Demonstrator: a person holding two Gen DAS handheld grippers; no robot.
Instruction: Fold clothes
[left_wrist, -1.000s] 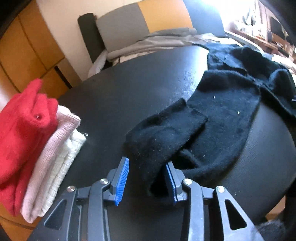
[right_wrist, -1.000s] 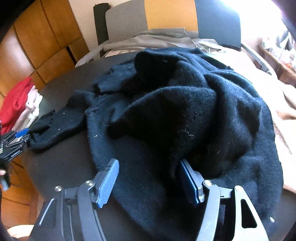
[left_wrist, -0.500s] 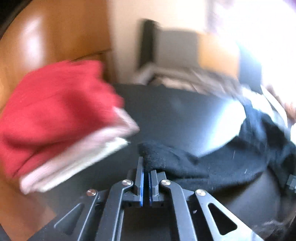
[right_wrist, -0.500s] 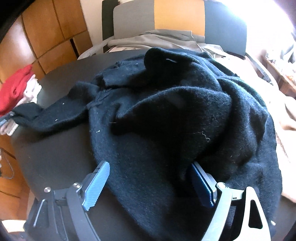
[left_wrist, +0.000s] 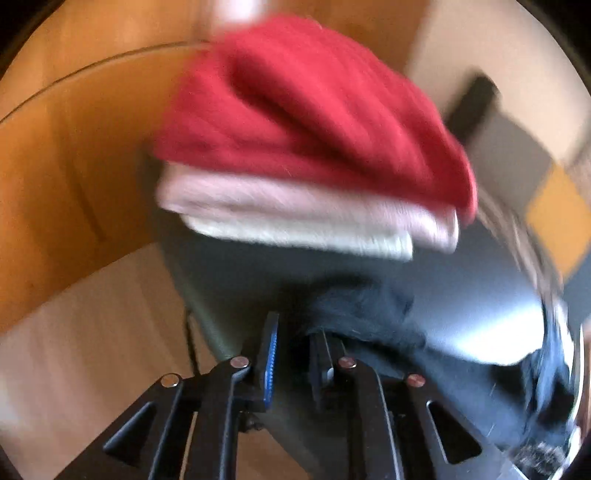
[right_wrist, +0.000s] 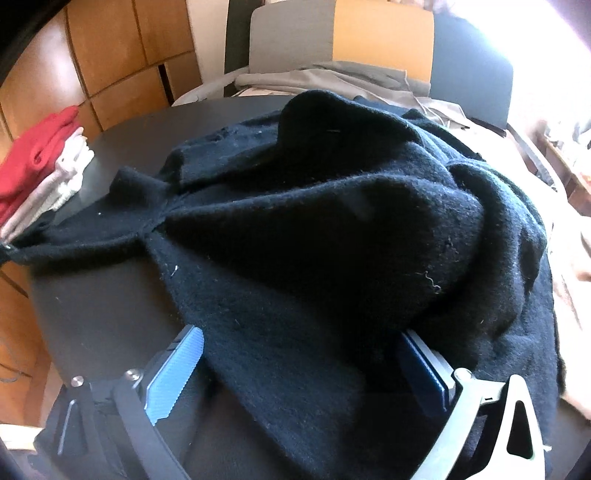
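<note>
A black knit sweater (right_wrist: 332, 229) lies crumpled on the round black table (right_wrist: 92, 314). Its sleeve (right_wrist: 92, 236) is stretched out to the left toward the table edge. In the blurred left wrist view, the left gripper (left_wrist: 291, 354) stands slightly open with the black sleeve cuff (left_wrist: 362, 314) lying against its right finger. The right gripper (right_wrist: 303, 365) is open, its jaws wide apart on either side of the sweater's near hem.
A folded stack, red (left_wrist: 314, 110) over pink and white garments, sits at the table's left edge, also in the right wrist view (right_wrist: 40, 162). A chair (right_wrist: 369, 40) with grey clothes draped on it stands behind the table. Wooden panels line the left wall.
The left gripper closed on the sleeve cuff, pulled it left toward the folded stack, stretching the sleeve, then parted slightly. The right gripper moved closer onto the hem, still open.
</note>
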